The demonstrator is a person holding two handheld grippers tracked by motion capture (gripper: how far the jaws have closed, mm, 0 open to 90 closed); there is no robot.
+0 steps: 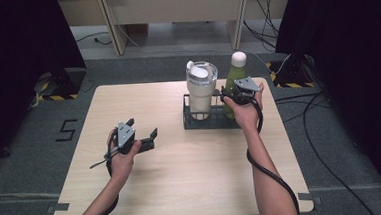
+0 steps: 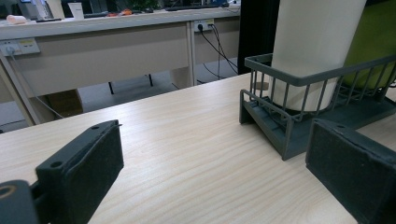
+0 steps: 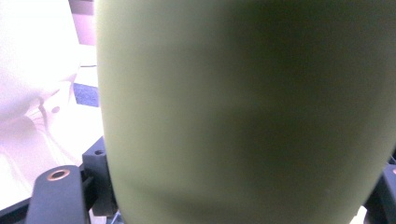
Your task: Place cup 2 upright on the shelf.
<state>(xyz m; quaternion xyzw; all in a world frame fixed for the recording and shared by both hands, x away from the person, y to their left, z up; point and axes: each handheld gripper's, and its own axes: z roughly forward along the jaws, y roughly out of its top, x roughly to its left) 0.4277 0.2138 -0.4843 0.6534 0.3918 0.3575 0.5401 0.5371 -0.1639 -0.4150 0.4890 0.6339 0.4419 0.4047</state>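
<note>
Pale wood-grain table [image 1: 183, 183] sits on grey carpet with dark curtains at either side and desks behind, and the work on it centres on the right gripper [image 1: 232, 96], which reaches toward twelve o'clock and has its jaws on either flank of the green bottle [image 1: 236, 79]. In the right gripper view that bottle [image 3: 243, 112] looms so close that a jaw shows at each lower corner — they appear to hug it, yet whether they truly press it I cannot tell. The bottle stands upright in the right-hand bay of the dark wire rack [image 1: 212, 121], at about one o'clock from the table's middle, white cap on top. Just beside it at nine o'clock stands the white tumbler [image 1: 201, 89] with its lid, in the left-hand bay. Well apart, at about eight o'clock from the rack, the left gripper [image 1: 147, 136] rests low over the bare wood with jaws spread wide and nothing between them; its pads [image 2: 88, 168] frame the rack [image 2: 299, 84] ahead. I judge the step to be the grasp of the bottle — next comes a firm squeeze and a straight lift, clear of the rack's rim without nudging the tumbler. Count: one bottle, one tumbler, one rack, two grippers.
</note>
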